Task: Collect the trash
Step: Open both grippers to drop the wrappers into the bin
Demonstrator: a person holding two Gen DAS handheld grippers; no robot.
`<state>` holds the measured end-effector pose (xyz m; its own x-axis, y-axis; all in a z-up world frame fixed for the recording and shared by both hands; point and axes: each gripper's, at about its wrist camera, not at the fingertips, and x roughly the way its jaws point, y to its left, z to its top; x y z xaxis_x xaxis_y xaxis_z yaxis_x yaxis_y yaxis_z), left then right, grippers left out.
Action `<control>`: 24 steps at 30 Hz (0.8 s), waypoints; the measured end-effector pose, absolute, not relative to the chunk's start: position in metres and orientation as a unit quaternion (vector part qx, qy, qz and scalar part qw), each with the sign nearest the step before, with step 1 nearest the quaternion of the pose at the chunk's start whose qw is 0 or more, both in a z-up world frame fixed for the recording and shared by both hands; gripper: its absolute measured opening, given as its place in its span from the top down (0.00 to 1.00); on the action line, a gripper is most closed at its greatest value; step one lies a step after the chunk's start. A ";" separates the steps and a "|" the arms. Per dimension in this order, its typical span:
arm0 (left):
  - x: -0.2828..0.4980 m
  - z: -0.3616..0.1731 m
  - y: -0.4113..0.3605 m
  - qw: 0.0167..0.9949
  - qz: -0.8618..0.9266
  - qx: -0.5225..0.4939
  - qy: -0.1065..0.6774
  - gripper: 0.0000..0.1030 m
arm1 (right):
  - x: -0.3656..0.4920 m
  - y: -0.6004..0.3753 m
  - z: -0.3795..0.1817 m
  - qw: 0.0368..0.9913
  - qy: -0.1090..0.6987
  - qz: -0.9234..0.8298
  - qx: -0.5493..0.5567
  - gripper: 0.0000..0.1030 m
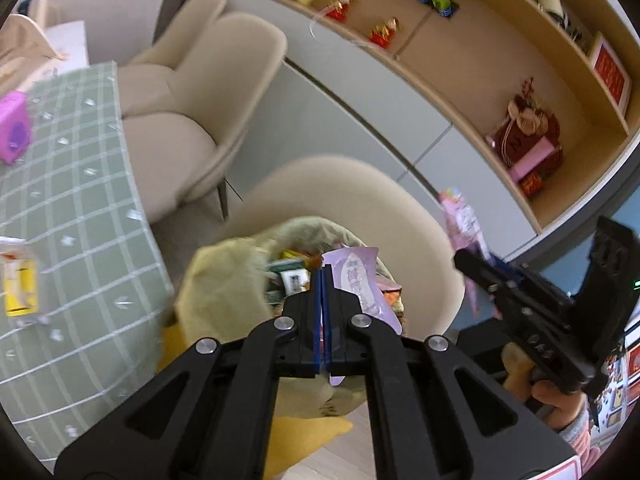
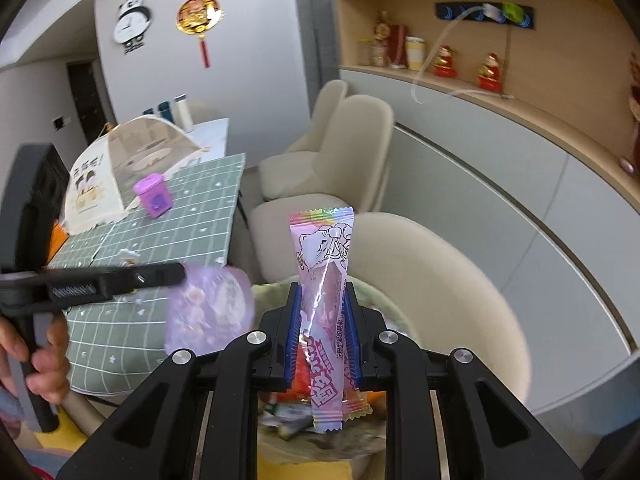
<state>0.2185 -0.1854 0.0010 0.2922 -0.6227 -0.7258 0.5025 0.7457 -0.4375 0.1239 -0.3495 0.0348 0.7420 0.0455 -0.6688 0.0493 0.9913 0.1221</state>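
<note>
My left gripper (image 1: 322,270) is shut on a flat purple wrapper (image 1: 358,280), which hangs above a trash bin lined with a pale green bag (image 1: 224,280) with several wrappers inside. From the right wrist view the left gripper (image 2: 178,272) shows at the left with the blurred purple wrapper (image 2: 210,312). My right gripper (image 2: 322,292) is shut on a long pink candy wrapper (image 2: 324,280), held upright over the same bin (image 2: 384,308). The right gripper (image 1: 460,258) shows at the right of the left wrist view with the pink wrapper (image 1: 464,220).
A table with a green checked cloth (image 1: 72,208) carries a purple box (image 1: 14,128) and a yellow packet (image 1: 20,286). Beige chairs (image 1: 208,92) stand beside it and behind the bin. A mesh food cover (image 2: 132,160) sits farther back. Shelves (image 1: 500,80) line the wall.
</note>
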 end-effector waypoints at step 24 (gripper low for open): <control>0.133 -0.005 -0.100 0.882 -0.099 -0.025 0.461 0.63 | 0.141 -0.322 -0.048 0.899 0.414 0.106 0.097 0.78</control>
<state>0.1325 -0.1001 -0.0049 0.5562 -0.1976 -0.8072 0.1514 0.9792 -0.1354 0.1411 -0.3219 -0.0478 0.6354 0.2715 -0.7229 -0.1110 0.9585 0.2624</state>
